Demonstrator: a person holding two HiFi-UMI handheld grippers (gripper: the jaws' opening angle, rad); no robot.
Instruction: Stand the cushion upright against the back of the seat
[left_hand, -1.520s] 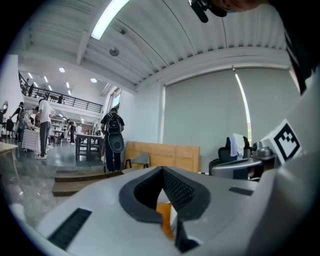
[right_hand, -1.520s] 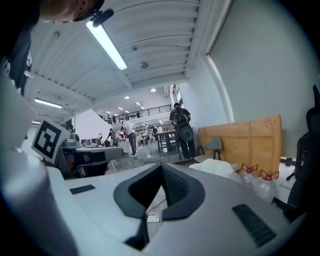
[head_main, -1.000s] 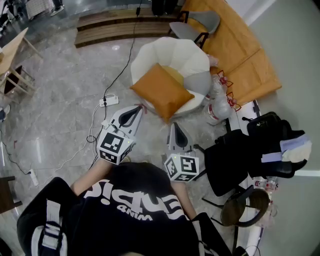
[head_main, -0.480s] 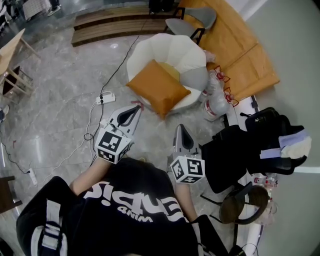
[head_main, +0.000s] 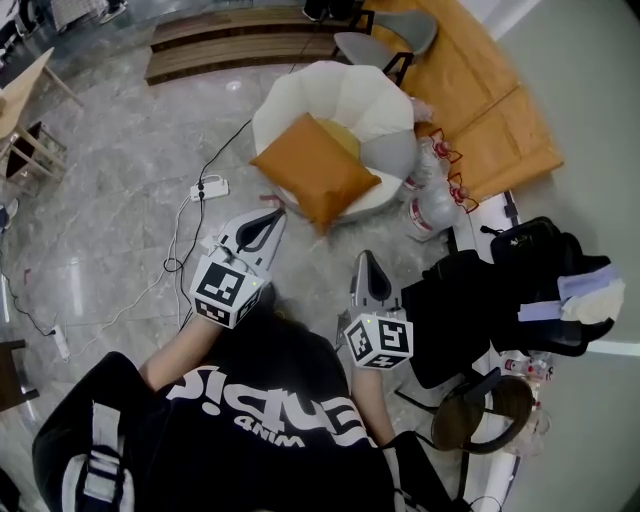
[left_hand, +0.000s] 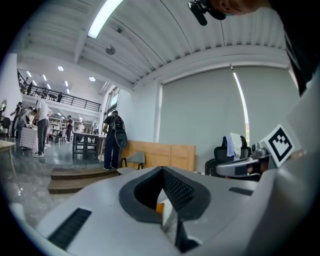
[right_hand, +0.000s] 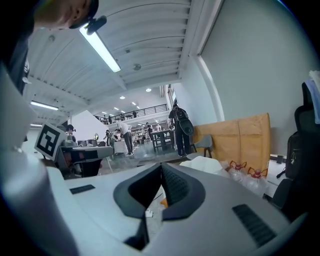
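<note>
Lying flat across the seat of the white armchair (head_main: 345, 95), one corner hanging over the front rim, is the orange cushion (head_main: 312, 170), with a yellow cushion (head_main: 346, 141) and a grey cushion (head_main: 393, 156) showing behind it. Left hand-held gripper (head_main: 274, 214) has its jaws closed together with nothing between them, and its tip is near the cushion's overhanging corner but apart from it; right hand-held gripper (head_main: 366, 258) is likewise closed and empty, farther back over the marble floor (head_main: 110, 230). Clear water bottles (head_main: 430, 205) stand beside the armchair, and a white power strip (head_main: 208, 187) lies on the floor.
</note>
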